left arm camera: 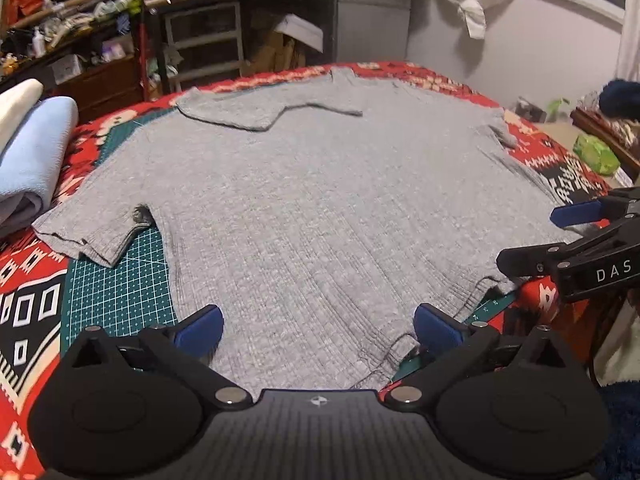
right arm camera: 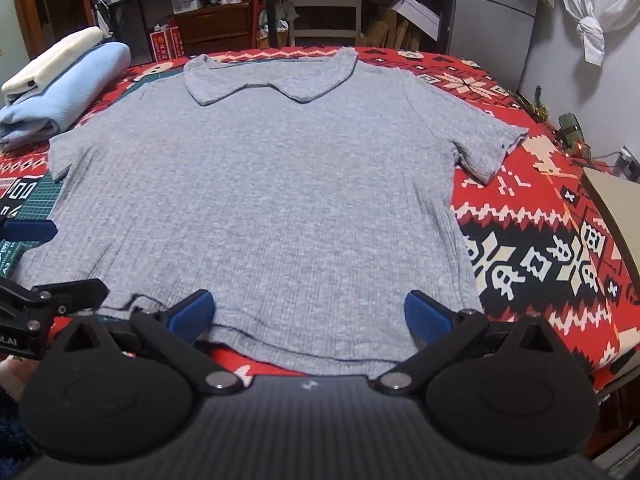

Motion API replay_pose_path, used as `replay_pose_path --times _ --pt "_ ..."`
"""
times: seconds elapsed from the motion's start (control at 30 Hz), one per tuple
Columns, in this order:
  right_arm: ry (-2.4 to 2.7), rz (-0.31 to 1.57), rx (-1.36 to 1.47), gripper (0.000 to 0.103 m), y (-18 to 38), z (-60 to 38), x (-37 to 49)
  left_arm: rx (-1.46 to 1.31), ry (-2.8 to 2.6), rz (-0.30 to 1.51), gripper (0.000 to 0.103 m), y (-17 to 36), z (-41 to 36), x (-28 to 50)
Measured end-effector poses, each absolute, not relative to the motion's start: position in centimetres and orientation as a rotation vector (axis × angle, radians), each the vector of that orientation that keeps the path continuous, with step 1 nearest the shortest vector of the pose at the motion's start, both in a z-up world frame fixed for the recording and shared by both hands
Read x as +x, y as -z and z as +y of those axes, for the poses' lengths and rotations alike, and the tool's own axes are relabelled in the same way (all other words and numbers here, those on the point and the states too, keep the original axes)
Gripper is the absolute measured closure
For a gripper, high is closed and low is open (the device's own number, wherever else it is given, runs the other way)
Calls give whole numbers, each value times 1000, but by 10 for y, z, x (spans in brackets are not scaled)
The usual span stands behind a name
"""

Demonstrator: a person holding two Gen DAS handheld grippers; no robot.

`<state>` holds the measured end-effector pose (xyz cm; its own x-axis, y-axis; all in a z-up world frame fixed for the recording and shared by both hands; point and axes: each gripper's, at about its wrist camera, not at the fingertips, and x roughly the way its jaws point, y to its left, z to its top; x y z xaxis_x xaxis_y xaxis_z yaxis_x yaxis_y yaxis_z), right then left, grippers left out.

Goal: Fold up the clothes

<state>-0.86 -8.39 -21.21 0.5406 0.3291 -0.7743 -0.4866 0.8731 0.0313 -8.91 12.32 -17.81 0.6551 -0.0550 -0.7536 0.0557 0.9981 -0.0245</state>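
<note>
A grey ribbed polo shirt (left arm camera: 320,200) (right arm camera: 260,200) lies spread flat, collar at the far side, both short sleeves out to the sides. My left gripper (left arm camera: 318,328) stands open over the near hem, towards the shirt's left corner, with nothing between its blue pads (left arm camera: 200,328). My right gripper (right arm camera: 310,316) is open too, over the hem at the near right part, holding nothing. Each gripper shows at the edge of the other's view: the right gripper (left arm camera: 528,236) and the left gripper (right arm camera: 78,258), both with jaws apart beside the hem.
The shirt rests on a red patterned cloth (right arm camera: 540,240) with a green cutting mat (left arm camera: 120,280) under its left side. A folded stack of light blue and white clothes (right arm camera: 68,92) sits at the far left. Cluttered shelves (left arm camera: 200,40) stand behind the bed.
</note>
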Motion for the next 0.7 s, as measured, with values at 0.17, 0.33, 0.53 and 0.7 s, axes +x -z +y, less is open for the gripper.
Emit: replay_pose_path --times 0.17,0.33,0.53,0.7 --pt "-438 791 -210 0 193 -91 -14 -8 15 826 13 160 137 -97" --pt "-394 690 -256 0 164 -115 -18 -143 -14 817 24 135 177 -113" --pt "-322 684 -224 1 147 -154 -8 -443 51 901 63 144 212 -121" --pt "-340 730 -163 25 156 -174 -11 -515 56 943 87 153 215 -123"
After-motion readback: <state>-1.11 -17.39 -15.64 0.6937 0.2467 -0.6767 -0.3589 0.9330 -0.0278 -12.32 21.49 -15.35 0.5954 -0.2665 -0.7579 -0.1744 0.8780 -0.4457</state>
